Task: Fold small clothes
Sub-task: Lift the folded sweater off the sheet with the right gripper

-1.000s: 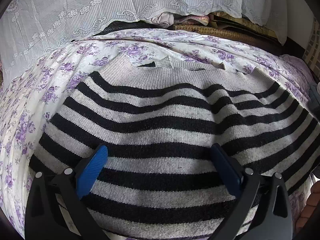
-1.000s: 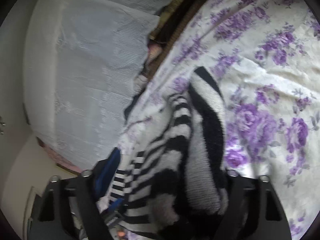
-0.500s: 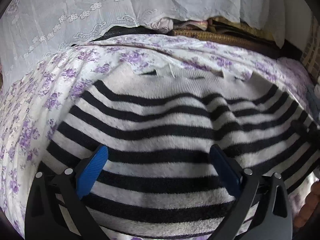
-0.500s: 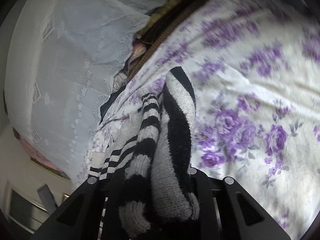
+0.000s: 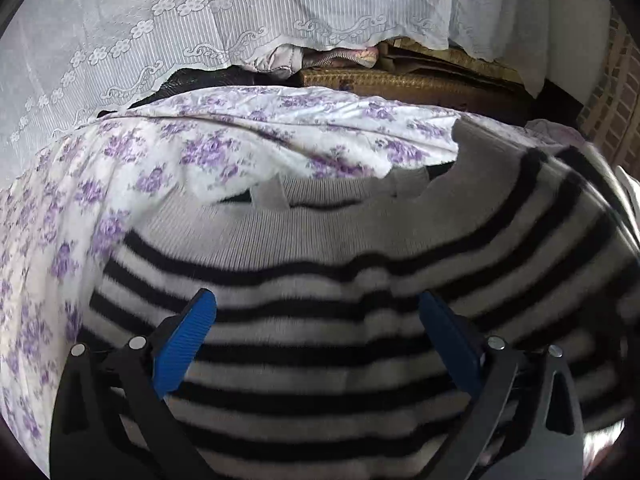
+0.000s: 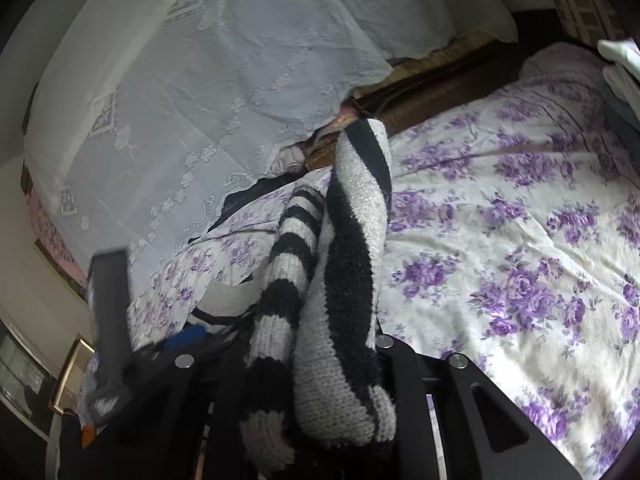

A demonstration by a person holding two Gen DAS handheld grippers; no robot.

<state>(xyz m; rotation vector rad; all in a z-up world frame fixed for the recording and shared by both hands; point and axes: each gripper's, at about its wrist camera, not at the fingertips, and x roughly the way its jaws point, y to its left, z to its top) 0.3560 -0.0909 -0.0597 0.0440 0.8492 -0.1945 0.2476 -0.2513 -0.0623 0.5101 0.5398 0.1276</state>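
Right gripper (image 6: 320,364): jaws drawn narrow and clamped on a bunched edge of the sweater (image 6: 340,280). The knit fills the gap between the black fingers and spills over the near side.
Left gripper (image 5: 318,336): jaws wide, blue pads (image 5: 182,346) well apart. Nothing is pinched; whether the pads brush the knit under them cannot be told.
Sweater: striped black and grey. In the left view it spreads across the near half of the bed, neckline to the far side. In the right view a thick fold stands up out of the jaws, raised off the bed.
Sheet (image 6: 520,260): white with purple flowers, wrinkled. One flap (image 5: 320,148) laps over the sweater's far edge by the neckline.
Far side: lace curtain (image 5: 200,20) hanging behind the bed, woven mat (image 5: 400,84) and some bundled cloth under its hem.
Risk 1: the right grip holds a thick wad, not a clean edge. Layers could slide out unevenly, and the fold would land crooked.
Risk 2: only one side is held. If the right side is carried over alone, the loose near part may drag and bunch.
Risk 3: the sheet flap over the neckline could be caught up and pulled along with the knit.
Risk 4: the left view is blurred, so the sweater's near hem cannot be checked for alignment.
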